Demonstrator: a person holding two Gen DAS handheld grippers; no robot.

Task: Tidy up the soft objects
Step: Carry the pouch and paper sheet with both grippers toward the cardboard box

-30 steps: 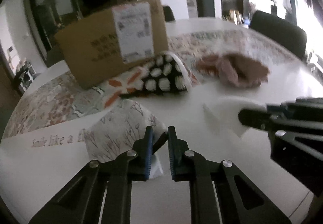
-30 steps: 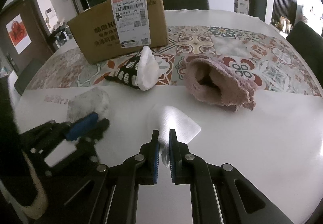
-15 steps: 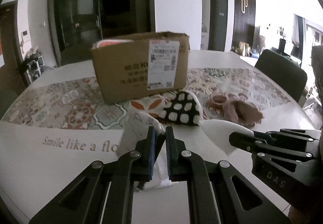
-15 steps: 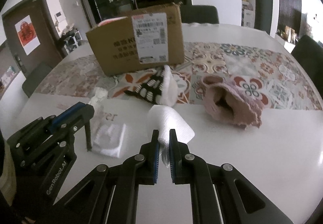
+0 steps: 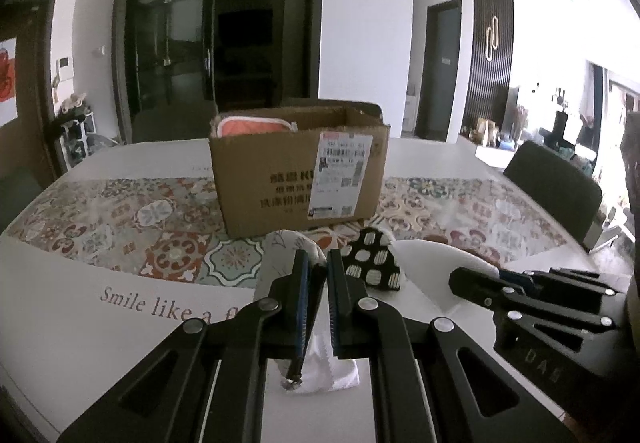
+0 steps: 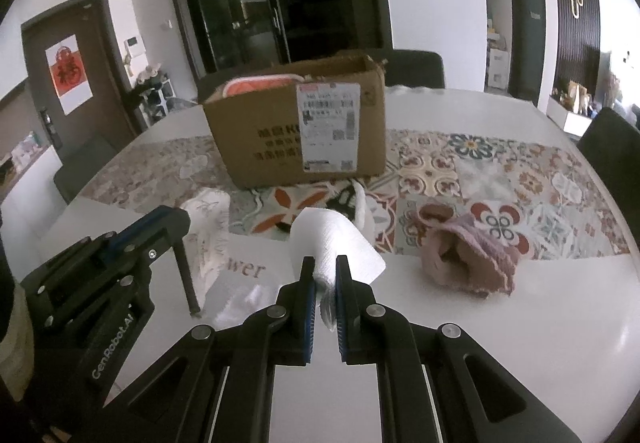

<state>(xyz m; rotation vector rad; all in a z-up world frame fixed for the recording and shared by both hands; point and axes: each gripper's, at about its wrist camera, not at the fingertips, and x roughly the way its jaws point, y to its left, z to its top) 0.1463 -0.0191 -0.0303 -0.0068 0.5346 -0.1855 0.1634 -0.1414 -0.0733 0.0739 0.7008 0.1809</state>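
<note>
Your left gripper (image 5: 317, 263) is clenched on a grey printed cloth (image 5: 285, 249), which hangs off the white table (image 5: 100, 343). Your right gripper (image 6: 323, 267) is clamped on a white towel (image 6: 332, 243), also lifted. Ahead on the patterned runner (image 6: 480, 171): open cardboard box (image 6: 296, 127) holding something red; black-and-white spotted pouch (image 5: 372, 257) just in front; pink fuzzy item (image 6: 468, 259) to the right.

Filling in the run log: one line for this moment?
left gripper: shut on patterned cloth | right gripper: shut on white cloth | cardboard box: open, ahead
</note>
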